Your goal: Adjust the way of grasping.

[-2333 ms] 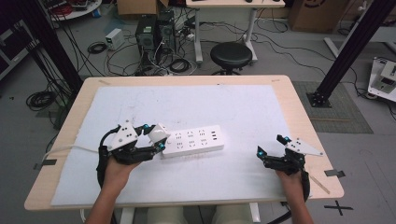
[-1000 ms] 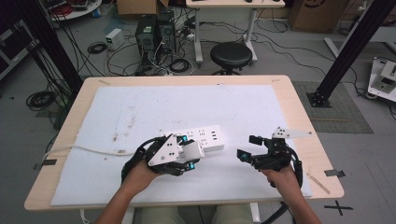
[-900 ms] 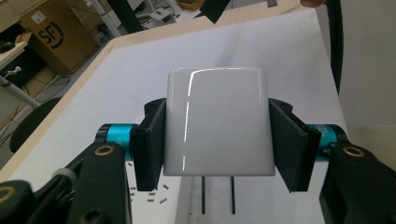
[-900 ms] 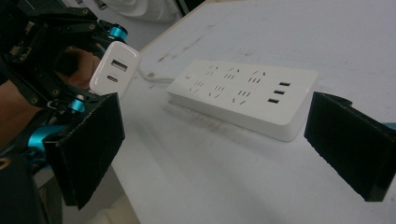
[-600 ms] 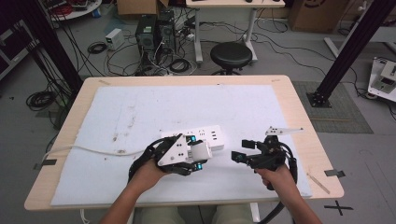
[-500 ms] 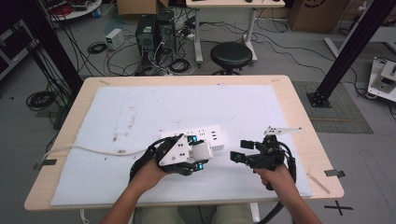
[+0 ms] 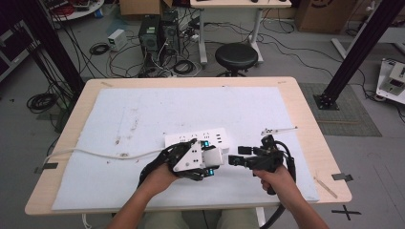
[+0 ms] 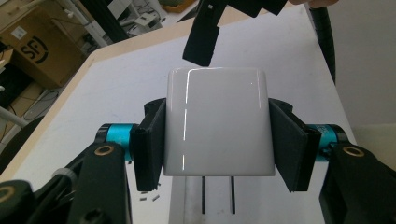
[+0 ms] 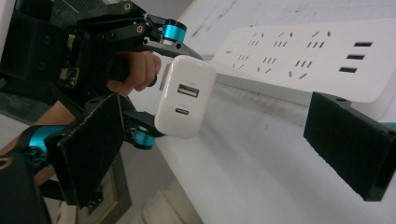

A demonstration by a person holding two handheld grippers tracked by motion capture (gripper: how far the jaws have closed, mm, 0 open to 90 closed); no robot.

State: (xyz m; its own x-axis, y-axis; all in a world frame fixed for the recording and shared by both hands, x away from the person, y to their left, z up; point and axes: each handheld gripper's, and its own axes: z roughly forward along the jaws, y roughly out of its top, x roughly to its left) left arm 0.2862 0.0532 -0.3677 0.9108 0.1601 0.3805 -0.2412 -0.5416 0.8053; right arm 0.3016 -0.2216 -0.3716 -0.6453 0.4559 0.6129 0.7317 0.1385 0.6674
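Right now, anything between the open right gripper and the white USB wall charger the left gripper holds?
Nothing visible. The white USB wall charger sits clamped in the left gripper, port face toward the open right gripper; bare air between them. The white power strip lies off to the side on the table.

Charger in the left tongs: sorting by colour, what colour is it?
White charger, clearest in the left gripper view.

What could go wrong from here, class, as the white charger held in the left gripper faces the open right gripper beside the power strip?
1. The charger is pinched only at its smooth sides by the left gripper; a nudge might twist it loose.
2. The right gripper stands open close by; closing off-centre could knock the charger rather than take it.
3. Its prongs might catch the power strip if swung carelessly.
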